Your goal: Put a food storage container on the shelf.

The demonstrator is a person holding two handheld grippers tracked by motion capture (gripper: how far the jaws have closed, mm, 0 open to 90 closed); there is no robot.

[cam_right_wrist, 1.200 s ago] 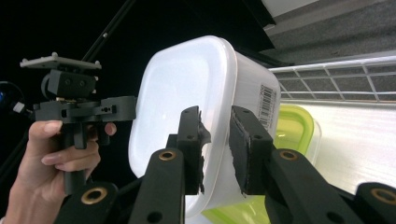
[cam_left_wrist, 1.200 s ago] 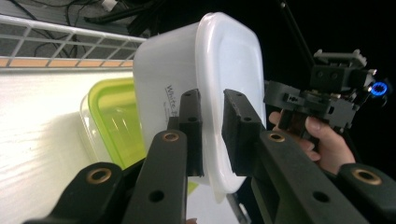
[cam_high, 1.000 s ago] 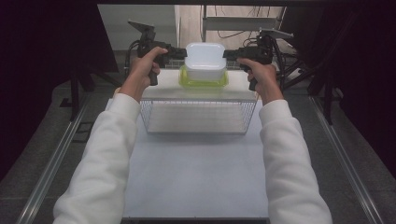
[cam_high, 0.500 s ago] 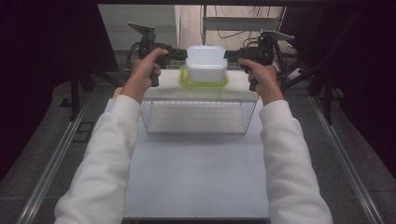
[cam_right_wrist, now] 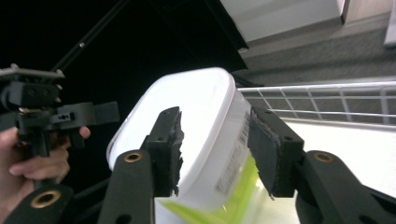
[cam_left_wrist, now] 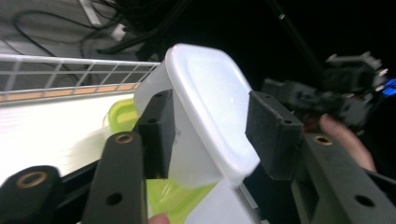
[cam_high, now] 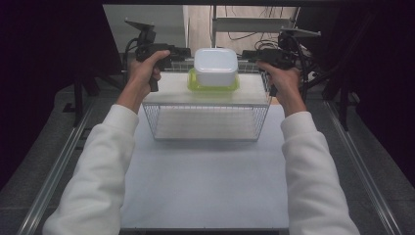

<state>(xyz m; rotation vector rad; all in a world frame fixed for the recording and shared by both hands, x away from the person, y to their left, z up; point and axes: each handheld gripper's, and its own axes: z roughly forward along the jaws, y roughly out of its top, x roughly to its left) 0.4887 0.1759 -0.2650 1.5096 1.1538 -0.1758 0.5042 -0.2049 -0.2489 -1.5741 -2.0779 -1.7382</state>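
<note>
Two containers, stacked: one white tub (cam_high: 216,66) upside down on one green-lidded box (cam_high: 213,83). The stack sits on a white board (cam_high: 171,90) across the top of one wire basket (cam_high: 205,122), near the board's far edge, roughly centred. The basket stands on one white table (cam_high: 205,181).

Two grippers, one per hand. Left gripper (cam_high: 183,52) at the tub's left side, right gripper (cam_high: 247,54) at its right side, both level and pointing inward at the tub.

Left gripper view: jaws have just been opening; the tub (cam_left_wrist: 205,112) is between them, the left pad at or just off its wall, the right pad clear of the rim with a gap. Not clamped.

Right gripper view: jaws have just been opening too; the tub (cam_right_wrist: 205,130) is between the pads, both just beside its walls, no squeeze visible. A label strip shows on the tub's side. The green box (cam_right_wrist: 233,196) peeks out below.

One basket rail shows behind in each gripper view.
</note>
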